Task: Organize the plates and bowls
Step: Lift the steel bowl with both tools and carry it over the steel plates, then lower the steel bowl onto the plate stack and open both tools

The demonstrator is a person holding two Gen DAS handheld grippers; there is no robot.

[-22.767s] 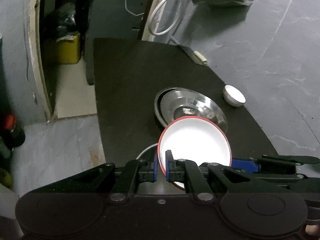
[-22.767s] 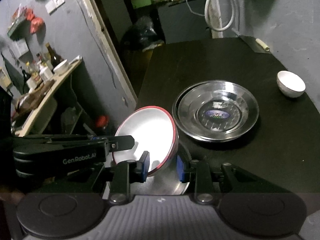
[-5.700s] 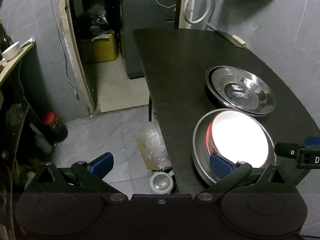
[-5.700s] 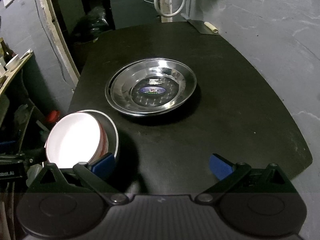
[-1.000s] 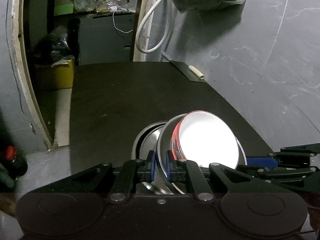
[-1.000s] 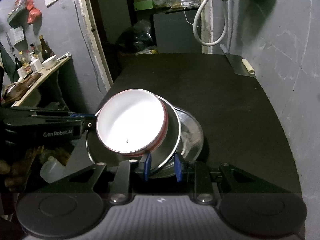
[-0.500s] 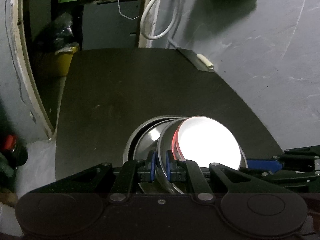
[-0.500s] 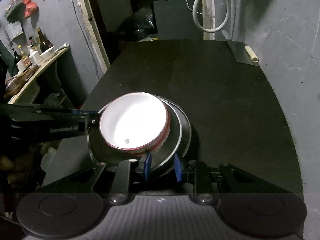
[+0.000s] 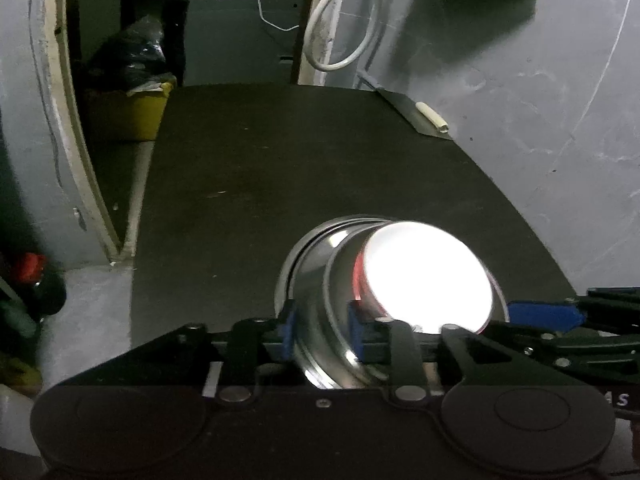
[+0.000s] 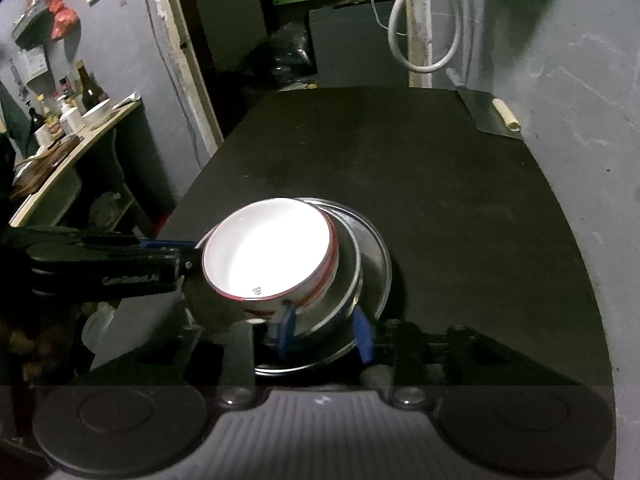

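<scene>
stack: the white bowl [image 10: 268,256] with the red rim sits inside a steel bowl [image 10: 340,292], and that sits on the wide steel plates [image 10: 380,264]. Everything below is placed relative to this stack.
stack location: near edge of the black table [image 10: 400,160], toward its left corner as the right wrist camera sees it. The rest of the tabletop behind the stack is bare.
white bowl: blown out by the light, so the inside is just a bright blob. It looks a bit tilted in the steel bowl, not seated flat.
left gripper [image 9: 322,330]: comes in from the stack's left side. Jaws are opening, with the steel bowl's rim between the blue pads [image 9: 289,328]; the pads look clear of the metal, so it's let go.
right gripper [image 10: 326,330]: at the near side of the stack. Jaws are also opening, with the steel bowl's rim between its blue pads [image 10: 362,332], loose rather than pinched as far as I can see.
cleaver [image 10: 486,114]: way behind the stack at the far right corner of the table, against the grey wall, pale handle pointing along the wall.
white hose [image 10: 424,24]: looped on the wall beyond the far end of the table.
side shelf [image 10: 76,128]: off to the left of the stack, with bottles and a small bowl on it.
</scene>
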